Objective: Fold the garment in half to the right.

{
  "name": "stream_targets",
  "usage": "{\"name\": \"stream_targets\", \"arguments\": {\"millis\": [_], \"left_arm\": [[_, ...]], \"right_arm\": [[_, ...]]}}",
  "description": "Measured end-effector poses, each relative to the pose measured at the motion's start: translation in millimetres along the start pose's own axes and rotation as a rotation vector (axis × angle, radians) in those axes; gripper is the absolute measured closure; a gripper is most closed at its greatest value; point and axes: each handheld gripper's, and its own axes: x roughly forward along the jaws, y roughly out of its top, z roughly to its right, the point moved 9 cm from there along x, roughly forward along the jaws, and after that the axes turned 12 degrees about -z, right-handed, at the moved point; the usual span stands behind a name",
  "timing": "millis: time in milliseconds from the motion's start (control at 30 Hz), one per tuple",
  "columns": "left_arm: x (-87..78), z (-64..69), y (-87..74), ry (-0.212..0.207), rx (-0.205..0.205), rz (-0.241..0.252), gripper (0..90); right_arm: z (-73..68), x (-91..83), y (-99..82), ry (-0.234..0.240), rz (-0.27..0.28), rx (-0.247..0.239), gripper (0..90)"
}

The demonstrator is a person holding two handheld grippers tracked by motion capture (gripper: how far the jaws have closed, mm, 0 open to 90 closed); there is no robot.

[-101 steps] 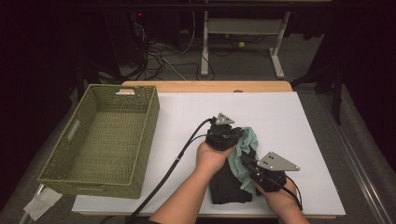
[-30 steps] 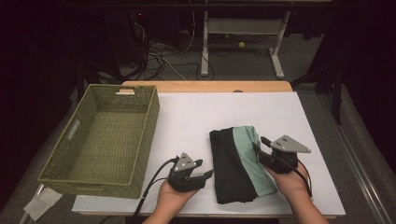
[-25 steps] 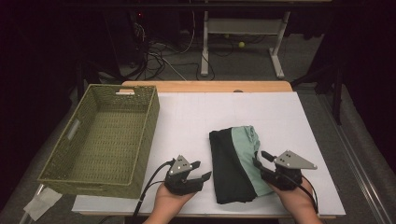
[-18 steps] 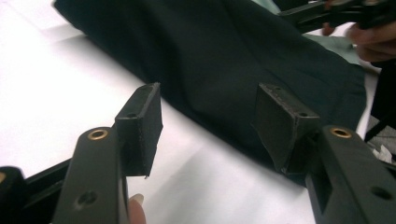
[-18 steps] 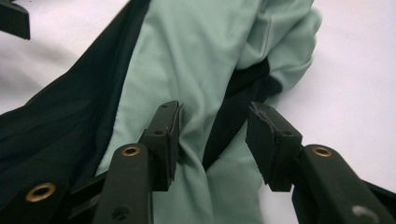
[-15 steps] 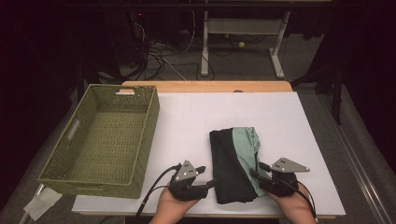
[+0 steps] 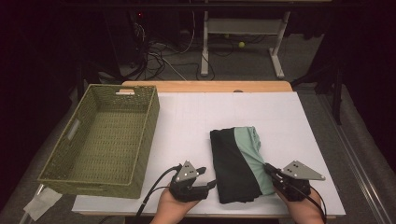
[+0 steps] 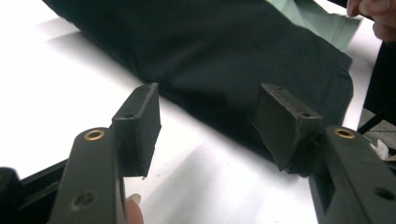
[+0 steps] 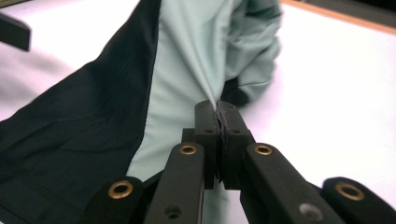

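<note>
Folded garment gripped at right edge, left side not yet taken

Right gripper [image 9: 218, 122] clamped tight on a pinch of the pale green fabric, jaws having just been closing onto it, presumably to secure that edge for a lift or a further fold. Left gripper [image 8: 208, 123] held partly open just short of the garment's near left edge, nothing between the pads, apparently lined up to take the dark side next. Garment [image 7: 236, 161] lying flat on the near right part of the white table [image 7: 191, 116], well apart from the woven basket [image 7: 105, 140] at left. Folded to a long rectangle: black panel on the left, mint green strip on the right, green bunched and creased at the far end
</note>
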Motion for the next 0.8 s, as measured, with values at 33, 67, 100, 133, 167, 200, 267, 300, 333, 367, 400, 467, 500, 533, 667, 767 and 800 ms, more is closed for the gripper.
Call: {"name": "stream_targets", "arguments": {"millis": [33, 67, 100, 133, 167, 200, 267, 300, 333, 367, 400, 467, 500, 533, 667, 767, 800], "left_arm": [[1.1, 2.4, 0.3, -0.004, 0.006, -0.007, 34.3], [2.2, 5.6, 0.5, -0.01, 0.015, -0.016, 33.2], [3.5, 9.4, 0.9, -0.017, 0.023, -0.022, 31.6], [5.0, 13.5, 1.3, -0.027, 0.026, -0.03, 29.0], [6.4, 17.5, 1.4, -0.035, 0.03, -0.037, 26.1], [7.6, 21.1, 1.3, -0.036, 0.037, -0.04, 24.7], [11.6, 28.8, -0.6, -0.043, 0.045, -0.059, 21.1], [13.4, 31.0, -1.6, -0.046, 0.043, -0.069, 19.0], [15.7, 33.3, -3.1, -0.05, 0.041, -0.084, 17.4], [18.0, 36.1, -4.2, -0.062, 0.034, -0.096, 16.5], [20.4, 39.3, -5.4, -0.076, 0.032, -0.108, 16.5], [25.5, 43.3, -8.4, -0.084, 0.037, -0.142, 16.6], [28.2, 45.7, -9.7, -0.092, 0.035, -0.155, 16.8], [30.8, 47.7, -11.6, -0.093, 0.037, -0.173, 16.9], [36.0, 49.0, -16.0, -0.037, 0.061, -0.205, 23.2], [34.0, 46.5, -16.9, -0.01, 0.07, -0.209, 36.3], [33.4, 46.1, -17.6, -0.002, 0.079, -0.21, 39.3]], "right_arm": [[2.7, 0.7, -2.6, -0.006, -0.008, 0.004, 88.6], [5.8, 3.0, -6.2, -0.009, -0.022, 0.012, 88.6], [8.0, 6.2, -9.4, -0.005, -0.036, 0.023, 88.6], [9.7, 9.8, -11.8, -0.003, -0.049, 0.025, 88.6], [10.1, 13.5, -14.0, -0.002, -0.063, 0.027, 88.6], [10.1, 17.3, -16.1, -0.005, -0.077, 0.023, 88.4], [8.7, 24.9, -20.0, -0.012, -0.108, 0.005, 88.1], [8.3, 29.0, -22.0, -0.019, -0.127, -0.009, 87.8], [7.7, 30.9, -23.3, -0.019, -0.138, -0.01, 86.9], [7.1, 32.9, -24.6, -0.016, -0.148, -0.012, 84.3], [6.7, 34.0, -26.3, -0.021, -0.161, -0.016, 80.4], [7.1, 31.3, -27.5, -0.028, -0.163, -0.009, 75.3], [6.7, 28.9, -28.0, -0.022, -0.161, -0.001, 73.0], [6.2, 26.5, -29.4, -0.017, -0.16, 0.0, 70.9], [2.5, 18.5, -38.1, 0.024, -0.173, 0.026, 64.9], [-1.1, 15.1, -45.5, 0.045, -0.195, 0.032, 63.6], [-2.6, 14.2, -47.3, 0.052, -0.198, 0.04, 64.6]]}}
